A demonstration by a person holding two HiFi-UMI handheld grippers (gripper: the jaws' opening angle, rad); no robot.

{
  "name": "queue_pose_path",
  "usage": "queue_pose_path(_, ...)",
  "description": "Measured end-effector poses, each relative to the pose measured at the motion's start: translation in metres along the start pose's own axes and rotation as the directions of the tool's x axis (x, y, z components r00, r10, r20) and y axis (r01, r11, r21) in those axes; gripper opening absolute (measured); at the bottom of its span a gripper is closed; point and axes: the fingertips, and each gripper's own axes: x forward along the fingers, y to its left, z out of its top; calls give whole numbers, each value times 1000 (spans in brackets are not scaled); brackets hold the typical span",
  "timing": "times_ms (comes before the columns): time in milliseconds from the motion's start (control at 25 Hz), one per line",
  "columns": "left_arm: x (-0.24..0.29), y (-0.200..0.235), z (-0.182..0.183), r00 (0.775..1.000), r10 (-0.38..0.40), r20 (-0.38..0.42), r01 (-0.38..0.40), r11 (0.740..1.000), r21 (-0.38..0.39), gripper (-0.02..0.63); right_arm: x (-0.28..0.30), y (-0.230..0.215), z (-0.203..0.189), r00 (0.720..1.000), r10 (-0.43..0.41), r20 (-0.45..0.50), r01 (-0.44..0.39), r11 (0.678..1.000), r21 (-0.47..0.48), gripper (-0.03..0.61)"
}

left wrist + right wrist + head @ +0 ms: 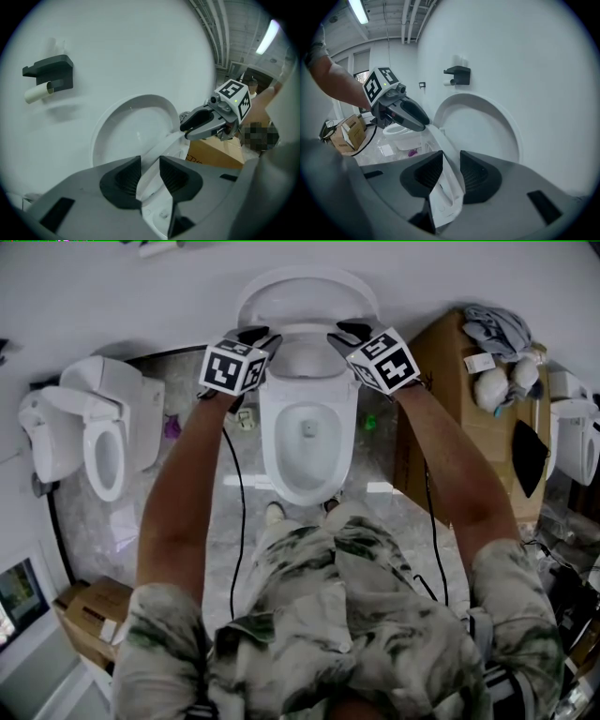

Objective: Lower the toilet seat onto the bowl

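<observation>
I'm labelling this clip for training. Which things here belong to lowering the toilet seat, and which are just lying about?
In the job: toilet seat, gripped by left claw and right claw; bowl below.
Lying about: second toilet, cardboard box, toilet-roll holder on the wall.

White toilet seat (161, 145) raised, tilted over bowl (274, 442).

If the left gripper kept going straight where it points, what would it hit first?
The toilet seat, already between the left gripper's jaws; past its rim, probably the raised lid.
</observation>
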Motion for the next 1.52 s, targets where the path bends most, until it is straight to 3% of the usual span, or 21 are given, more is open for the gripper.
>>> queue_pose_path(560, -19, -14, -14, 998, -34, 47, 35, 999, -14, 135, -11, 24, -6, 1000, -30, -10, 30, 1000, 8, 132)
queue_pose_path(1520, -50, -44, -45, 994, -87, 59, 86, 996, 20, 132, -33, 70, -22, 997, -69, -20, 69, 997, 23, 145)
